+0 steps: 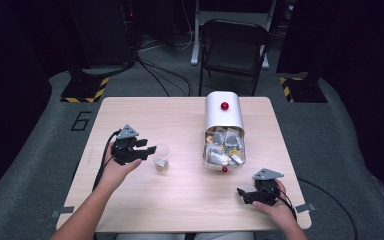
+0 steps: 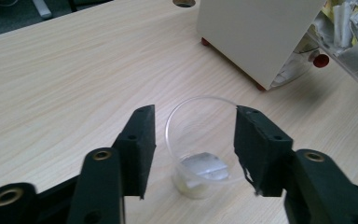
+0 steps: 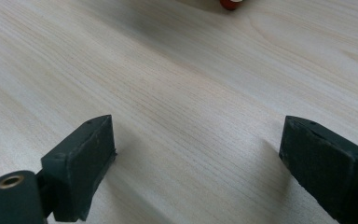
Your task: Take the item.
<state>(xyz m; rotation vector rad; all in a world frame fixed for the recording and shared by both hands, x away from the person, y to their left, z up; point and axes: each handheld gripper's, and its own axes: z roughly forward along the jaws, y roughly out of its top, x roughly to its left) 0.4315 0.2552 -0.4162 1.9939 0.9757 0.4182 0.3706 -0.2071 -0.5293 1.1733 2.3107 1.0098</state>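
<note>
On the bench (image 1: 145,205), a white bin (image 1: 223,117) lies with its long axis running 12 to 6, its clear drawer (image 1: 224,149) at 6 full of packets. At its 9, a clear cup (image 1: 161,157) stands upright; the left gripper view shows a packet (image 2: 204,168) inside. The left tool (image 2: 195,140) gapes around the cup, apart from it. The right tool (image 3: 196,161) is wide open over bare wood.

Table (image 1: 130,107) at frame centre in the high view. Container (image 1: 223,130) on the table, right of centre, with packets (image 1: 222,147) inside it at its lower end. Cup (image 1: 161,157) on the table, left of the container, well apart from it. Left gripper (image 1: 147,147) just left of the cup; cup stands between its jaws. Right gripper (image 1: 242,192) at lower right, below the container. Chair (image 1: 235,47) above the table, top centre.
</note>
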